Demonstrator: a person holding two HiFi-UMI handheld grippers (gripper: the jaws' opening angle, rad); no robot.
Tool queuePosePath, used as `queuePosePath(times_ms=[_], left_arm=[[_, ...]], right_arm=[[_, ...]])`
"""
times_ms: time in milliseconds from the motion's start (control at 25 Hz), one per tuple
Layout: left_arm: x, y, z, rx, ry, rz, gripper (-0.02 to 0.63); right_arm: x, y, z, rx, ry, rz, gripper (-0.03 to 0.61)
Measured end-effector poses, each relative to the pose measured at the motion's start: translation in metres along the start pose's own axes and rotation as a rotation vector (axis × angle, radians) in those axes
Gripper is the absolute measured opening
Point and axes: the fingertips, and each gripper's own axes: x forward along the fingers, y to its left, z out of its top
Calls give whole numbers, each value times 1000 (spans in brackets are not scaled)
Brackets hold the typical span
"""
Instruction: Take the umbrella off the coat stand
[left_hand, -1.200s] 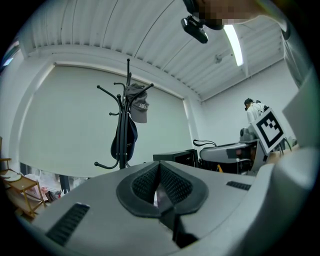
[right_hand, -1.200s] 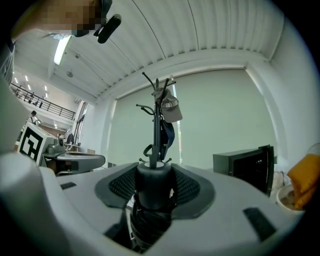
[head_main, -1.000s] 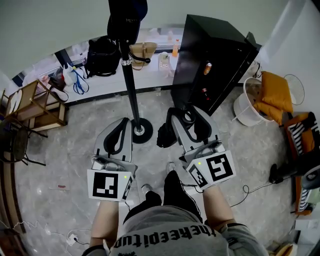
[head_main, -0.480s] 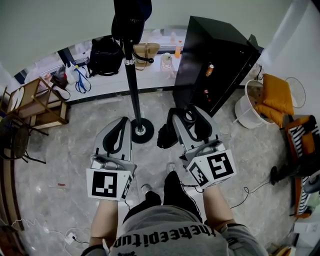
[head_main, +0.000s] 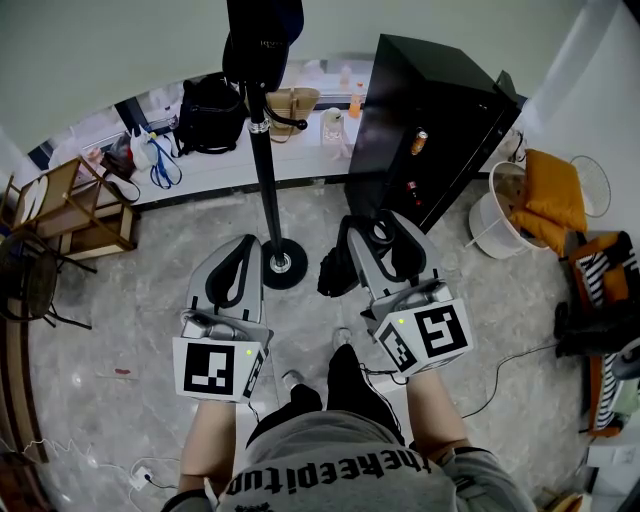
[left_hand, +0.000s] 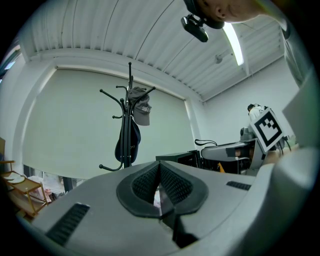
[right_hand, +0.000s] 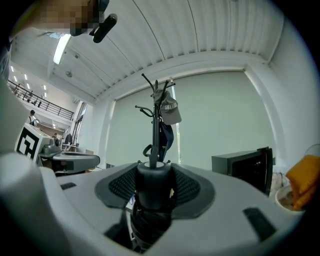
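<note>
My right gripper (head_main: 378, 237) is shut on a folded black umbrella (head_main: 335, 272). Its round handle end (right_hand: 154, 185) fills the gap between the pads, and the bundle hangs below the jaws. The black coat stand (head_main: 265, 170) rises from its round base (head_main: 281, 263) just ahead of both grippers, apart from the umbrella. A grey cap (right_hand: 170, 111) and a dark bag (left_hand: 128, 142) hang on the coat stand (left_hand: 129, 125). My left gripper (head_main: 236, 272) is level beside the right one, its pads (left_hand: 150, 182) together with nothing held.
A black cabinet (head_main: 430, 120) stands ahead on the right. A white basket with orange cloth (head_main: 515, 205) is further right. A wooden rack (head_main: 70, 215) stands at the left. Bags (head_main: 210, 110) sit on a low ledge by the wall. Cables (head_main: 500, 380) lie on the floor.
Both grippers have stayed where they were. The hanging umbrella bundle has swung slightly right, and the head view has shifted a little.
</note>
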Motion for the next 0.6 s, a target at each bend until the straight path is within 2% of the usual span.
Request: queuePosePath(times_ms=[600], left_arm=[[1,6,1,-3,10,2,15]], right_arm=[[6,2,5,0,3,-7,204]])
